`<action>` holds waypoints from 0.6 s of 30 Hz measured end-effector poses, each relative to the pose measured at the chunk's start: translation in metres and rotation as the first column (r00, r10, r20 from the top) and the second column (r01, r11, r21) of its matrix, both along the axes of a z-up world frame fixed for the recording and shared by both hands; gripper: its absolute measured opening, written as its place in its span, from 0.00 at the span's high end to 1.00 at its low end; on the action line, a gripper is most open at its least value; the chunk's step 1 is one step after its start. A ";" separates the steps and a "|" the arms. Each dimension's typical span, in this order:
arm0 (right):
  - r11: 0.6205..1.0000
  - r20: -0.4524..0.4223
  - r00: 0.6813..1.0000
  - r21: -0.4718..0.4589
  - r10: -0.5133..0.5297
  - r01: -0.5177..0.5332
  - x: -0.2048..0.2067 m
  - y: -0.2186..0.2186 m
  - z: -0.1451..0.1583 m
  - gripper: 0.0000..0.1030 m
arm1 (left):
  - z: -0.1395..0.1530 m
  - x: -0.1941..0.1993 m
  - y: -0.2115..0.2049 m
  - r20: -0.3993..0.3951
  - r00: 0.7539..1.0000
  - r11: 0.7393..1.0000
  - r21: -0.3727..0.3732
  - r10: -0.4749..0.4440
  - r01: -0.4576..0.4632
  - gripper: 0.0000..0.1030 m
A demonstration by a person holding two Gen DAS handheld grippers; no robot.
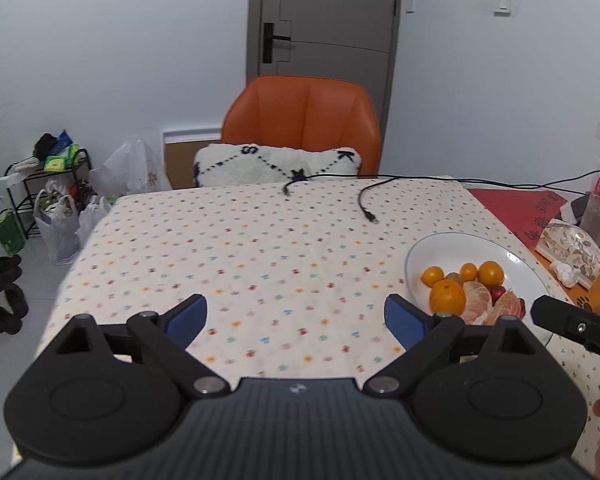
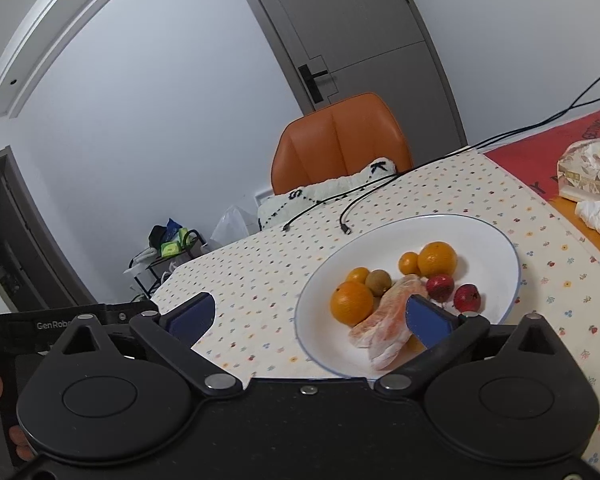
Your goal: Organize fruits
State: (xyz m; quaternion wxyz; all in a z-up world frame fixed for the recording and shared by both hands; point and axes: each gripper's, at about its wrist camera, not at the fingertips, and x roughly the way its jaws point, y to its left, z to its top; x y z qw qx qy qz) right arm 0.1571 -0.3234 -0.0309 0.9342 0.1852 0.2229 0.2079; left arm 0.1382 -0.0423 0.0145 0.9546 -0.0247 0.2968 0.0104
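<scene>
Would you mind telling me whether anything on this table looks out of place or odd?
Two loose black cables trail across the tablecloth with their plugs lying free, near the white plate. On the plate, peeled citrus segments lie bare among whole oranges. Nothing looks spilled or broken.

Glossy, seemingly ceramic plate

Both cams ride low over the dotted-cloth worktop, each peering out past its own jaws. The left one faces straight at the orange leather chair, with the white round plate at right. The right one tilts and sits closer to the plate; the chair is shared too.
</scene>
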 end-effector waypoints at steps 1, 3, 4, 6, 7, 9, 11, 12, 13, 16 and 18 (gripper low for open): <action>1.000 0.001 1.000 -0.004 0.003 -0.003 -0.002 0.002 0.002 0.00 | 0.002 -0.003 0.003 -0.002 1.000 1.000 0.003 0.012 -0.012 0.08; 1.000 0.006 1.000 -0.016 0.006 -0.006 -0.007 0.005 0.007 0.00 | 0.005 -0.011 0.009 0.002 1.000 1.000 -0.005 0.015 -0.015 0.08; 1.000 0.010 1.000 -0.021 0.006 -0.006 -0.010 0.006 0.009 0.00 | 0.007 -0.015 0.012 0.007 1.000 1.000 -0.014 0.015 -0.015 0.08; 0.999 0.013 1.000 -0.032 0.013 -0.012 -0.015 0.009 0.013 0.00 | 0.010 -0.023 0.017 0.018 1.000 1.000 -0.021 0.016 -0.015 0.08; 0.999 0.013 1.000 -0.037 0.017 -0.016 -0.017 0.009 0.014 0.00 | 0.012 -0.027 0.019 0.025 1.000 1.000 -0.021 0.016 -0.016 0.08; 0.998 0.013 1.000 -0.051 0.024 -0.023 -0.022 0.010 0.018 0.00 | 0.016 -0.034 0.023 0.039 0.999 0.999 -0.030 0.021 -0.020 0.08; 0.998 0.016 1.000 -0.059 0.026 -0.025 -0.028 0.010 0.022 0.00 | 0.021 -0.041 0.031 0.051 0.998 0.998 -0.051 0.030 -0.027 0.00; 0.998 0.018 1.000 -0.060 0.026 -0.024 -0.031 0.009 0.024 0.00 | 0.023 -0.045 0.034 0.058 0.998 0.998 -0.063 0.034 -0.030 0.00; 0.998 0.020 0.999 -0.060 0.027 -0.026 -0.034 0.008 0.026 0.00 | 0.025 -0.048 0.036 0.063 0.997 0.997 -0.071 0.037 -0.033 0.00; 0.997 0.026 0.999 -0.067 0.029 -0.027 -0.045 0.006 0.032 0.00 | 0.030 -0.058 0.041 0.071 0.997 0.997 -0.073 0.037 -0.032 0.00; 0.997 0.031 0.999 -0.075 0.029 -0.027 -0.052 0.005 0.036 0.00 | 0.032 -0.065 0.042 0.076 0.997 0.997 -0.076 0.027 -0.021 0.00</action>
